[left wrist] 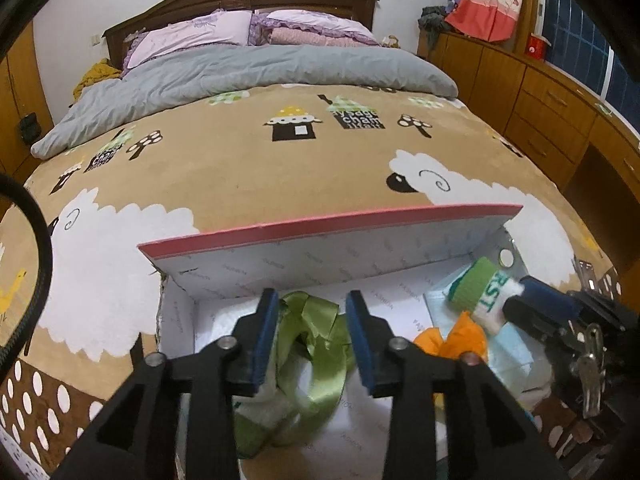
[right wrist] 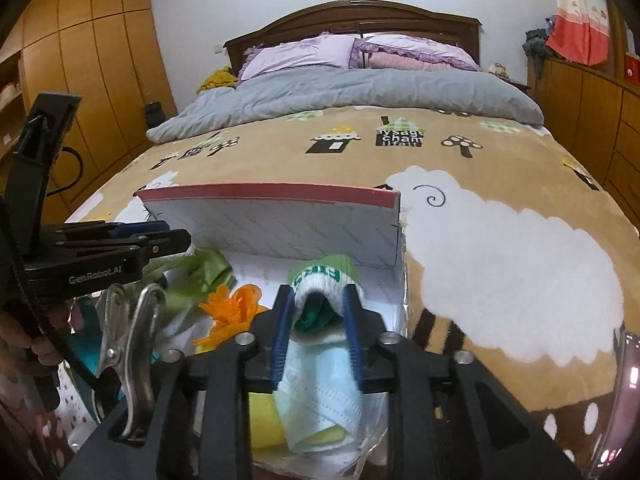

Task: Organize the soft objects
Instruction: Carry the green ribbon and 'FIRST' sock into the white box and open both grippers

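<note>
A white box with a red rim (left wrist: 332, 222) (right wrist: 272, 192) lies open on the bed. Inside it are a green satin ribbon (left wrist: 316, 344) (right wrist: 208, 268), an orange fabric piece (left wrist: 456, 340) (right wrist: 232, 308), a pale blue face mask (right wrist: 320, 384) and a white-and-green sock (left wrist: 484, 292) (right wrist: 324, 276). My left gripper (left wrist: 312, 300) (right wrist: 172, 240) is open over the ribbon, which lies loose below its blue pads. My right gripper (right wrist: 317, 296) (left wrist: 532, 300) stands open around the sock's gaping cuff, which rests on the mask.
The box sits on a tan sheep-print blanket (left wrist: 280, 168). A grey duvet (left wrist: 248, 76) and pillows lie at the far end. Wooden cabinets (left wrist: 540, 96) run along the right and a wardrobe (right wrist: 88, 60) along the left. A phone (right wrist: 628, 380) lies at the right edge.
</note>
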